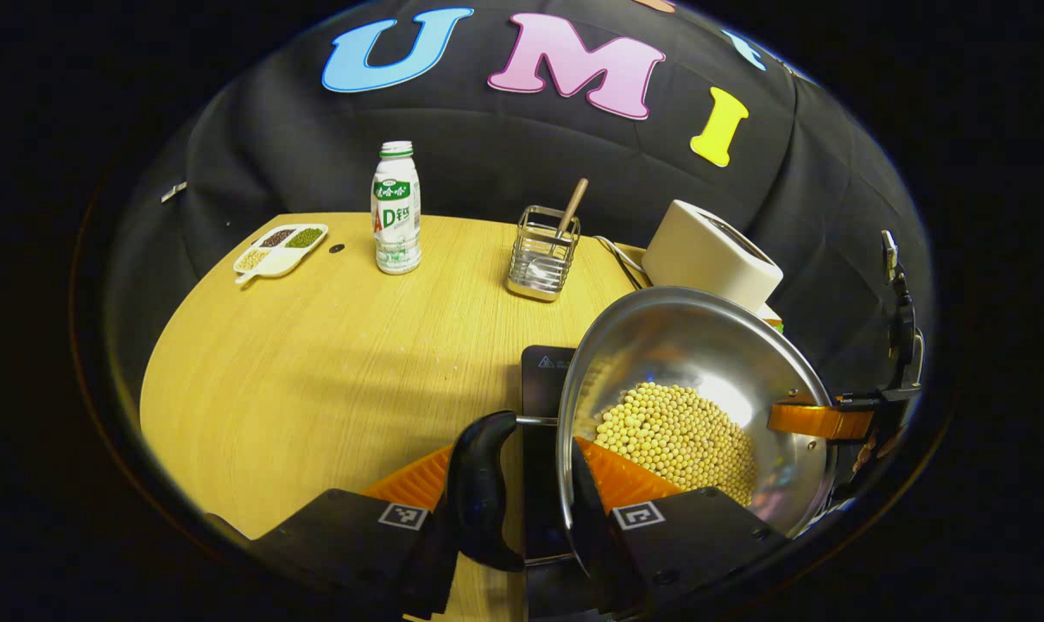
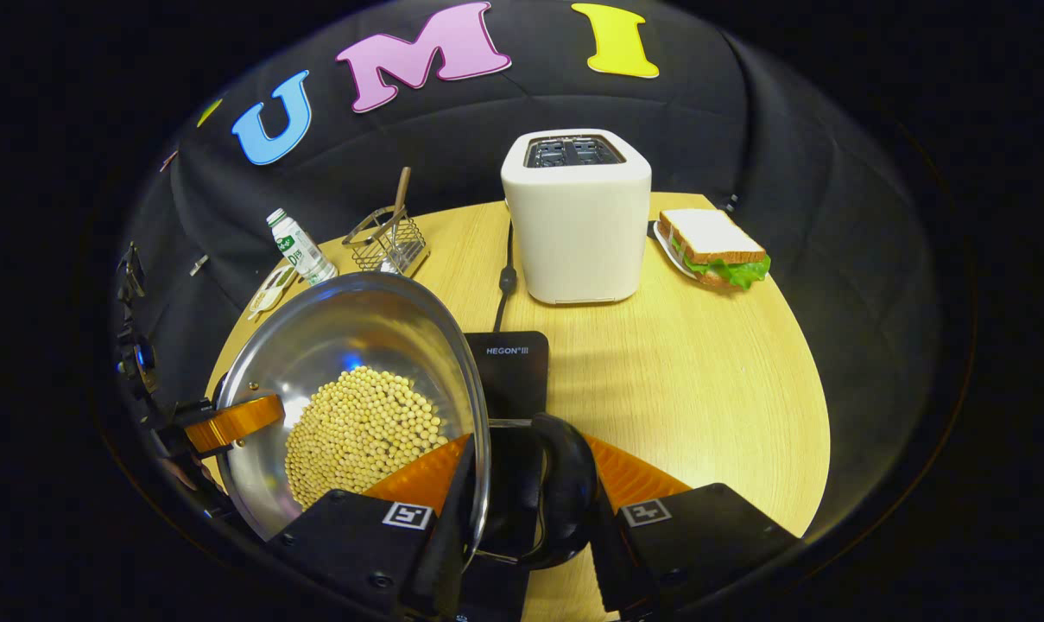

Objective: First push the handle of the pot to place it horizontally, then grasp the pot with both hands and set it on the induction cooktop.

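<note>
Pot (image 1: 694, 389) of soybeans (image 1: 677, 436) hangs between both grippers, each one's jaws clamped on a black side handle (image 1: 478, 492).

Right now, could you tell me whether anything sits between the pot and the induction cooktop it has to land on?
Nothing visible does. The pot of beans, gripped at both handles, hangs over the left part of the induction cooktop, whose bare black surface shows beside it. The toaster and wire caddy stand farther back.
</note>
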A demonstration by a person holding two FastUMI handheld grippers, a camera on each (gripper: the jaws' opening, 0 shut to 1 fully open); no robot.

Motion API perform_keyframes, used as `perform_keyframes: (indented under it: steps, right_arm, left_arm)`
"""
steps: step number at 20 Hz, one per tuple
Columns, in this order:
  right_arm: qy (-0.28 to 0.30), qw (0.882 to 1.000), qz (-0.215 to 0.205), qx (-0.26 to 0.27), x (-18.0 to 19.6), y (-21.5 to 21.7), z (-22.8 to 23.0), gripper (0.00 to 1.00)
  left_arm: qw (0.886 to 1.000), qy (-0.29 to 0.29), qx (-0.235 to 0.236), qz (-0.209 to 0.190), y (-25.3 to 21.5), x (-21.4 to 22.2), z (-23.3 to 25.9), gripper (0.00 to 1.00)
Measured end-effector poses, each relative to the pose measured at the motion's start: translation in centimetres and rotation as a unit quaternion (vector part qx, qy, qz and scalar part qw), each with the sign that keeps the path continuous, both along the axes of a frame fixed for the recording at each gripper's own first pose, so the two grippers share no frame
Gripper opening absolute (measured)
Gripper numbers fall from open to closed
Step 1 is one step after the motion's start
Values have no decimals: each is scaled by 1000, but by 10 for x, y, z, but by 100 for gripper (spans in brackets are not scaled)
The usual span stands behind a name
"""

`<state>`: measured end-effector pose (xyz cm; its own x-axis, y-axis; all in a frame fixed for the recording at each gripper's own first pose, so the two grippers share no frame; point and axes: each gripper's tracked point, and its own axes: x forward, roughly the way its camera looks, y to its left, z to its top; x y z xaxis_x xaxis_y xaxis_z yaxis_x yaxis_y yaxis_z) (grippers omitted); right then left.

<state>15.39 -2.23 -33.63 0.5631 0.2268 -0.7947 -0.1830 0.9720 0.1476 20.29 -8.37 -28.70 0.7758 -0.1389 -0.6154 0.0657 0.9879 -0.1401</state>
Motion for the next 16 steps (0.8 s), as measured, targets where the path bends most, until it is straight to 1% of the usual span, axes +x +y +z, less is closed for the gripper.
perform_keyframes:
  steps: [2, 6, 11, 12, 13, 14, 15, 16]
  right_arm:
    - [-7, 1000, -1, 6, 3, 3, 0, 64]
    - [-15, 1000, -2, 10, 2, 0, -1, 65]
    - [0, 1000, -7, 4, -4, -1, -1, 66]
    - [1, 1000, -4, -3, -6, -3, -2, 70]
    - [1, 1000, -2, -9, -7, -6, -2, 73]
    - [2, 1000, -3, -12, -9, -9, 0, 80]
    - [2, 1000, -7, -12, -12, -10, 2, 82]
    - [-1, 1000, -11, -12, -13, -11, 7, 87]
  left_arm:
    - [1000, -10, -1, 2, -1, 3, 1, 63]
    - [1000, -8, -3, 6, 0, 4, -1, 65]
    - [1000, 6, -2, 12, 0, 3, -4, 69]
    - [1000, 10, -3, 17, 1, 2, -5, 69]
    - [1000, 15, -2, 23, 3, 1, -6, 72]
    - [999, 19, 1, 33, 6, -1, -6, 75]
    - [999, 20, 4, 41, 7, -2, -6, 83]
    - [999, 18, 6, 48, 9, -5, -2, 87]
